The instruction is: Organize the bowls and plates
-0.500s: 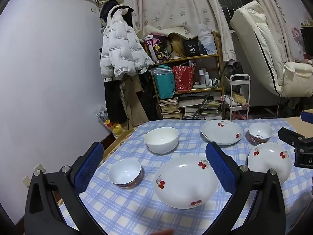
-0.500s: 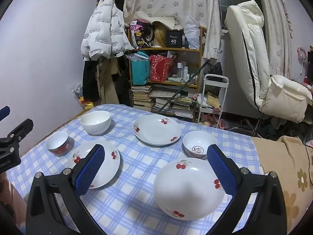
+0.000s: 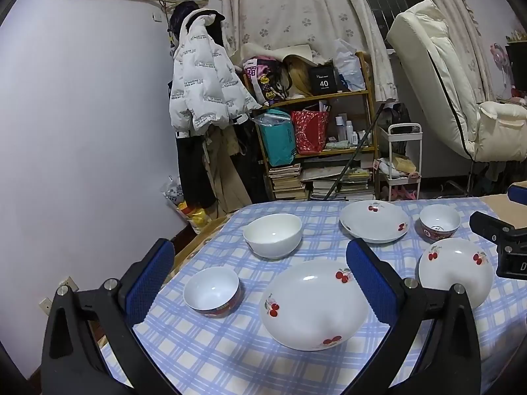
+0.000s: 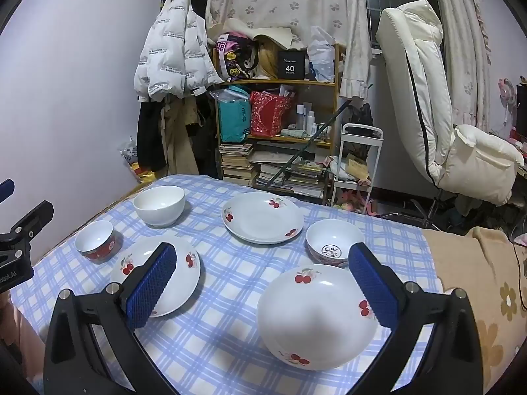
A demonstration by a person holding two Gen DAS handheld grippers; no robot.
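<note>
Three white cherry-print plates lie on the blue checked tablecloth (image 3: 230,355): a near left plate (image 3: 313,306) (image 4: 178,273), a near right plate (image 4: 316,316) (image 3: 456,273), and a far plate (image 3: 375,220) (image 4: 263,217). A large white bowl (image 3: 273,235) (image 4: 159,205) stands at the far left. A small red-sided bowl (image 3: 212,291) (image 4: 95,240) stands near left, another (image 3: 439,222) (image 4: 334,242) at the right. My left gripper (image 3: 260,283) is open and empty above the near left plate. My right gripper (image 4: 263,283) is open and empty above the near right plate.
A cluttered wooden shelf (image 4: 276,125) with books and bags stands behind the table. A white jacket (image 3: 204,89) hangs on the wall. A white recliner (image 4: 438,105) stands at the right. A beige flowered blanket (image 4: 477,263) covers the table's right end.
</note>
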